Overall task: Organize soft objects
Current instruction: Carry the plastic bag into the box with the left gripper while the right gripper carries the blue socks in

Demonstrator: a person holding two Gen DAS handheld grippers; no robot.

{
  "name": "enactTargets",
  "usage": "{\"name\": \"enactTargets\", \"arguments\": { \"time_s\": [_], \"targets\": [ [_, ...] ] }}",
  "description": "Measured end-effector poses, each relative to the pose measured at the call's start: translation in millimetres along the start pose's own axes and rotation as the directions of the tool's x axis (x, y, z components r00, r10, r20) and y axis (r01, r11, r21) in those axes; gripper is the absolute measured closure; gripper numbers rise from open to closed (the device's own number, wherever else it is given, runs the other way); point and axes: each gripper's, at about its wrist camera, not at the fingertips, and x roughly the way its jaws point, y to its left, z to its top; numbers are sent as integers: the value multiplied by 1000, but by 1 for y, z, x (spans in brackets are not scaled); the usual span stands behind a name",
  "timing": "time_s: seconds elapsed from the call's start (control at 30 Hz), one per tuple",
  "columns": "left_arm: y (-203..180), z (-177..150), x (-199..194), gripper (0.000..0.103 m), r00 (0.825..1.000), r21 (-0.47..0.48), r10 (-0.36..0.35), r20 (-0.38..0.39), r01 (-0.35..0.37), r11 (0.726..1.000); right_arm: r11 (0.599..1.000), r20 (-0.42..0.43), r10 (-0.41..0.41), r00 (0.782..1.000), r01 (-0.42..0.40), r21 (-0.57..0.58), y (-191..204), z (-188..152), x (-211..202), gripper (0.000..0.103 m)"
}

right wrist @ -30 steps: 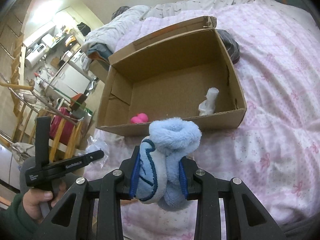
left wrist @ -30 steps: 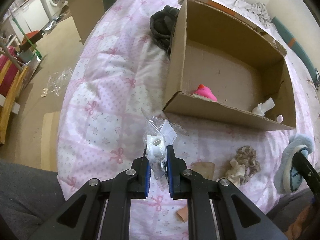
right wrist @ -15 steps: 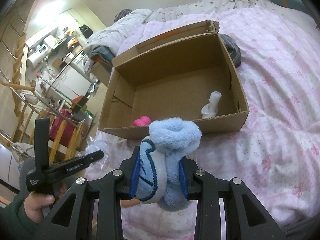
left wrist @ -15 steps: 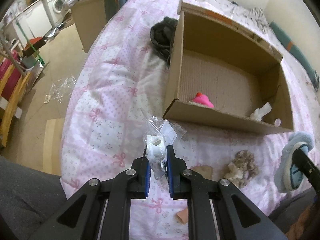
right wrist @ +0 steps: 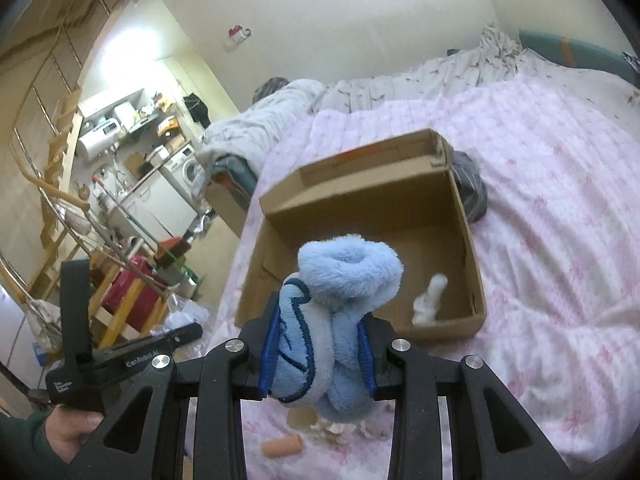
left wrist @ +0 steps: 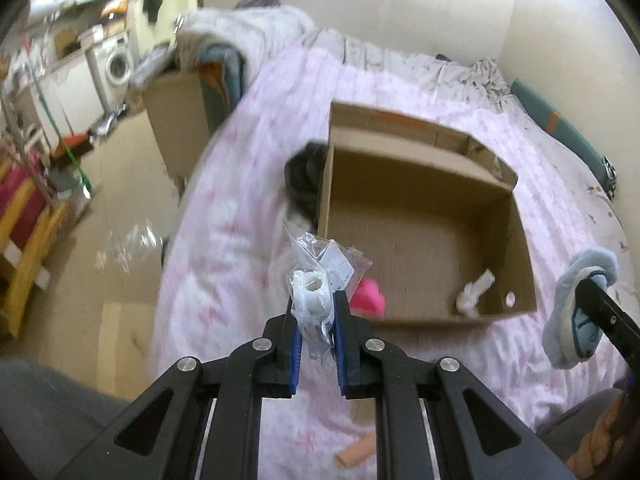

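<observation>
two items sit in my cardboard box (left wrist: 424, 216); left gripper (left wrist: 315, 312) clamps a bagged white piece (left wrist: 310, 292), right gripper (right wrist: 318, 344) clamps a blue slipper (right wrist: 340, 280), neither boxed yet.

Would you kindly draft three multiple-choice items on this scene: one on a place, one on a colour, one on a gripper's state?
1. Where does the pink soft item lie?
A. inside the cardboard box
B. on the floor
C. on the quilt behind the box

2. What colour is the fluffy item held by the right gripper?
A. green
B. light blue
C. red

3. What is the state of the left gripper?
A. open and empty
B. shut on the pink item
C. shut on a clear plastic bag

Answers: 1 A, it rests on the box floor by the near wall. 2 B, its pile is pale blue. 3 C, the fingers pinch the bag holding something white.
</observation>
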Motion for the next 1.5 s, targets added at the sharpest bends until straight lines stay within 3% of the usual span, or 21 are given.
{"name": "enactTargets", "arguments": {
  "time_s": [0.17,0.4,0.53,0.63,0.83,1.13,1.5],
  "targets": [
    [-10,32,4,91,999,40,5,43,-7,999,1000,19,8,1000,-8,-30,3,24,9,68],
    [-30,55,38,91,999,107,23,44,-28,994,998,29,-24,999,25,-55,-10,51,42,68],
    [-43,53,65,91,1000,144,25,5,-25,989,999,-2,-44,999,44,-15,-28,51,66,68],
    [-50,46,85,91,1000,167,18,-19,-14,986,993,-44,-118,992,118,-10,-36,42,79,68],
    [-52,39,111,91,999,177,12,-52,-3,984,992,-130,-124,984,123,-11,-45,25,103,68],
    [-51,31,116,91,997,177,-6,-73,19,984,990,-205,-137,969,141,2,-50,16,122,66],
    [-51,27,116,90,996,192,-15,-83,30,981,987,-213,-158,964,157,-22,-45,12,125,64]
  ]
}}
